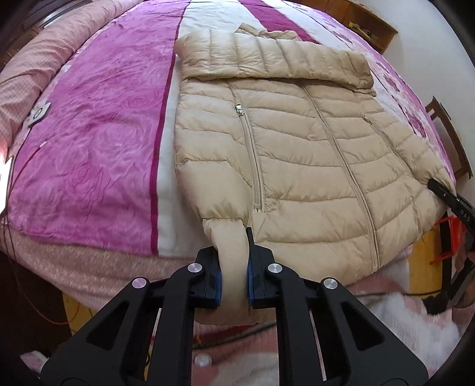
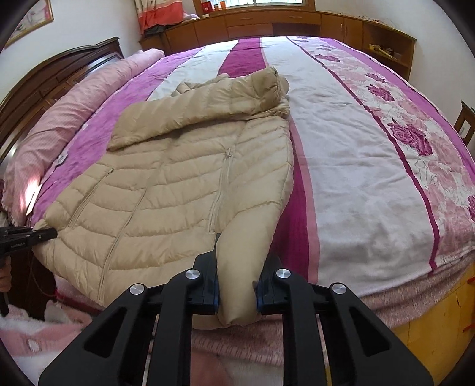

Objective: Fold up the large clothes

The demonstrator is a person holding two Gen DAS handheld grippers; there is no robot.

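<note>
While jacket lies flat on bed, left claw and right claw each grip hem corner.

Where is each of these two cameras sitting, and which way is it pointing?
Left wrist view: rides on the left claw at the bed's near edge, looking across the beige jacket; its black fingers grip the jacket's near hem corner, and the other claw shows at the far right.
Right wrist view: rides on the right claw, facing across the bed toward the wooden cabinets; its fingers grip the other hem corner.
Shared: the same jacket and bed, and each sees the other claw.
</note>
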